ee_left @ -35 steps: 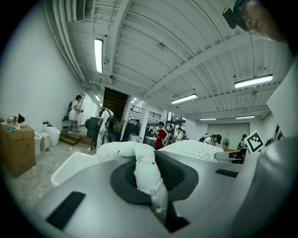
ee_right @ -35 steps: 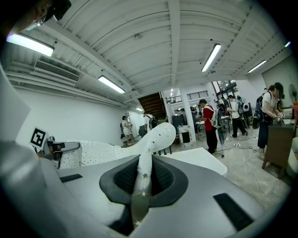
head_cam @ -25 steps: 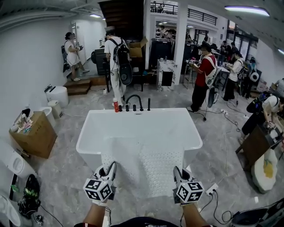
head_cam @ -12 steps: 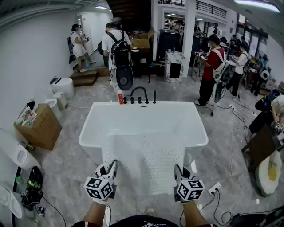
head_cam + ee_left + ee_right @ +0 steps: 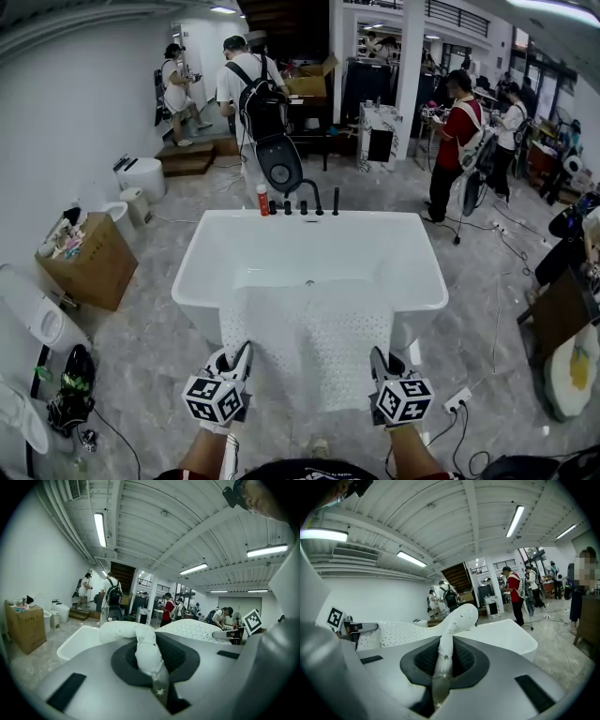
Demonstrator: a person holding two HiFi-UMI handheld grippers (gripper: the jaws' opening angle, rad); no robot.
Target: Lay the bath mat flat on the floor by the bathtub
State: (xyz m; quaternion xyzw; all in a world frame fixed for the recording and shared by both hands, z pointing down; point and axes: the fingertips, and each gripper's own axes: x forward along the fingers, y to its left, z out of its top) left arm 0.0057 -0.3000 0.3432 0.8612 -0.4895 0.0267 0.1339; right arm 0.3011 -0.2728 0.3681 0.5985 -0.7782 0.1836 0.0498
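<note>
Looks steeply down on a white bathtub (image 5: 192, 281) standing on a grey marbled floor (image 5: 141, 366).

Draped over the bathtub's near rim: a white bath mat (image 5: 314, 342) covered in small dots. Far edge inside the bathtub, near edge held up in front of the bathtub, not yet flat on the floor.

Left gripper (image 5: 243, 359) at the mat's near left corner, just in front of the bathtub. Jaws nearly together, clamped on a bunched fold of the mat.

Right gripper (image 5: 378, 363) at the near right corner, level with the left one. Jaws likewise squeezed to a narrow slit, pinching a thin fold of the mat.

At the bathtub's far end, a black faucet (image 5: 305, 195), with a red bottle (image 5: 262, 200) just beside it on the left. Left of the bathtub, a cardboard box (image 5: 89, 272) and a toilet (image 5: 37, 323). Right of the bathtub's near end, a power strip (image 5: 457, 401) on the floor.

Beyond the bathtub, several people standing, among them a person in a red shirt (image 5: 457, 131) and a person with a black backpack (image 5: 246, 94).
</note>
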